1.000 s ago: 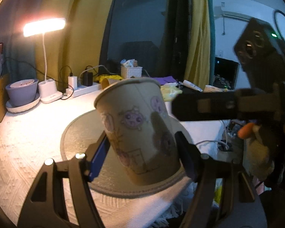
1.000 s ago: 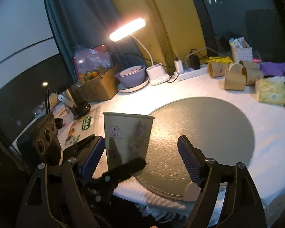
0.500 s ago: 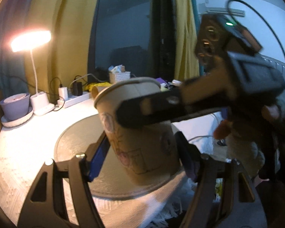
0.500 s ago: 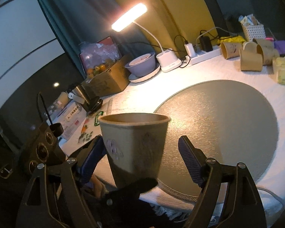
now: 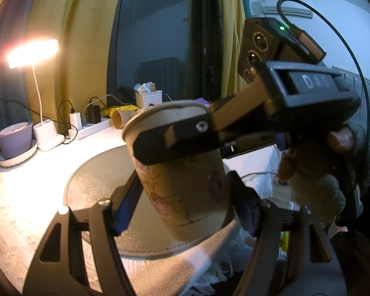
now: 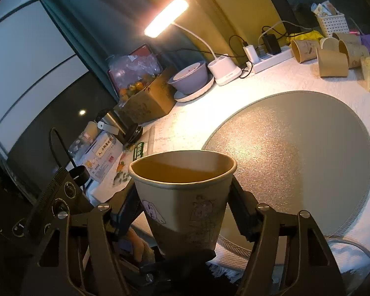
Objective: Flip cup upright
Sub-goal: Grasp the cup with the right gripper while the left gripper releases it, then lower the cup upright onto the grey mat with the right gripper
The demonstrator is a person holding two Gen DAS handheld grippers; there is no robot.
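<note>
Item: paper cup (image 6: 182, 197), mouth up, aloft between both tools, above the near edge of the round mat (image 6: 296, 153). Our left hand-held gripper (image 5: 185, 204) clamps its lower wall; our right hand-held gripper (image 6: 185, 212) closes just under the rim. We judge it light, thin-walled, easily crushed: grip mid-wall, gently.

Two claws, the left claw (image 5: 185, 204) and the right claw (image 6: 185, 212), meet on one paper cup (image 6: 185, 194). At two o'clock lie four more paper cups (image 6: 333, 61). One round mat (image 6: 296, 153), one lit lamp (image 6: 166, 17), one purple bowl (image 6: 188, 76), one power strip (image 6: 271, 60), one white basket (image 6: 333, 24).
</note>
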